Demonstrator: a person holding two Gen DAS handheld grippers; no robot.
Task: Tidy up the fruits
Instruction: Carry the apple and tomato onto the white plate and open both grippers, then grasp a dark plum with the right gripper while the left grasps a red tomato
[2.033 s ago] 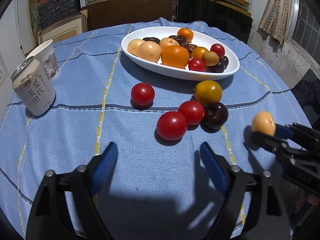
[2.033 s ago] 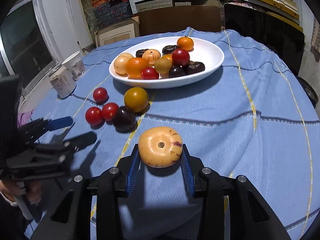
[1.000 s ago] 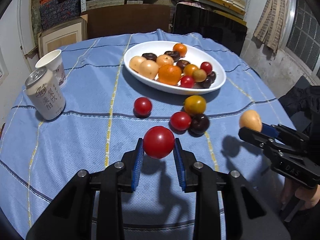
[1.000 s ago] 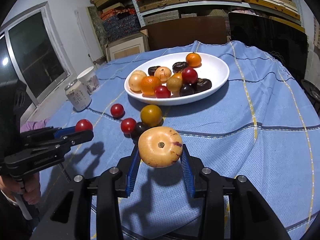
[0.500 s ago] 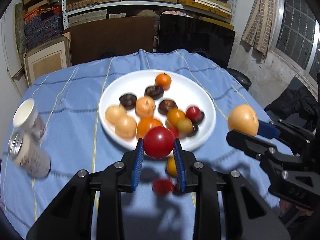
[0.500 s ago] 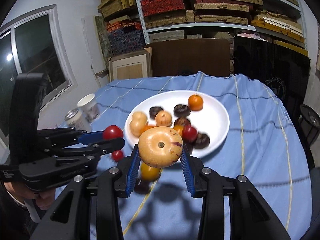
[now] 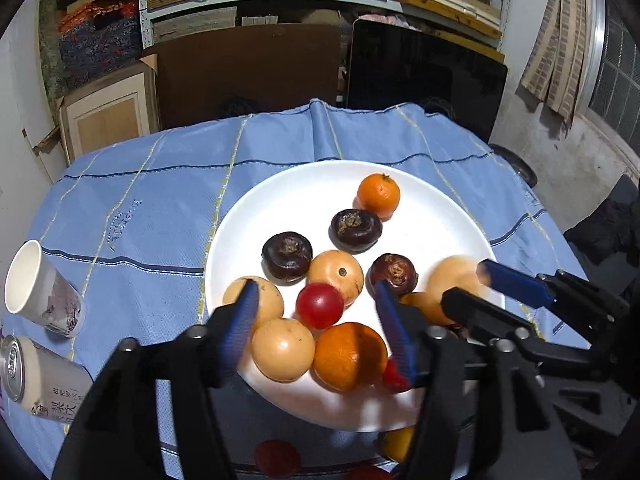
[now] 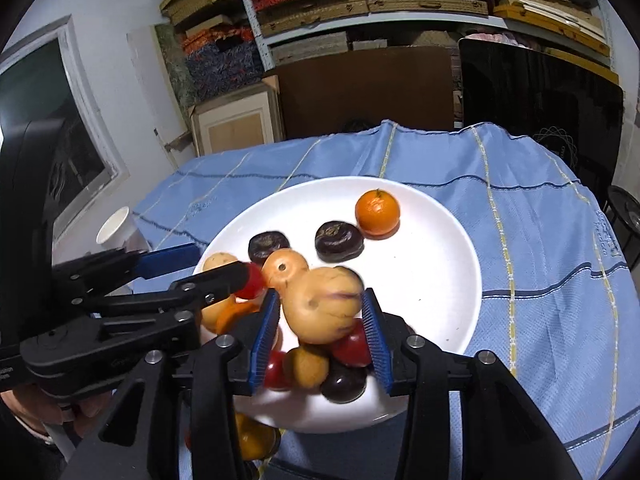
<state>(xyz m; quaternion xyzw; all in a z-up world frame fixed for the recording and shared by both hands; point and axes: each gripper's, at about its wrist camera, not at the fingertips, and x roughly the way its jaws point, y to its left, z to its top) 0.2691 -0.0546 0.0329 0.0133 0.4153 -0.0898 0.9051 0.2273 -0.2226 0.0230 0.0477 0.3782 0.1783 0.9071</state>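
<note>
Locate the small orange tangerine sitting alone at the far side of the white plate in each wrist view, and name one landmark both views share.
Left wrist view: the tangerine sits right of centre, at the far part of the white plate, just beyond a dark fruit.
Right wrist view: the tangerine is right of centre, above the middle, beyond the same dark fruit.
Shared landmark: the paper cup left of the plate.

My black left gripper with blue pads [image 7: 316, 320] fills the lower frame, jaws spread wide; my matching right gripper [image 8: 320, 330] likewise gapes, nothing clamped.
</note>
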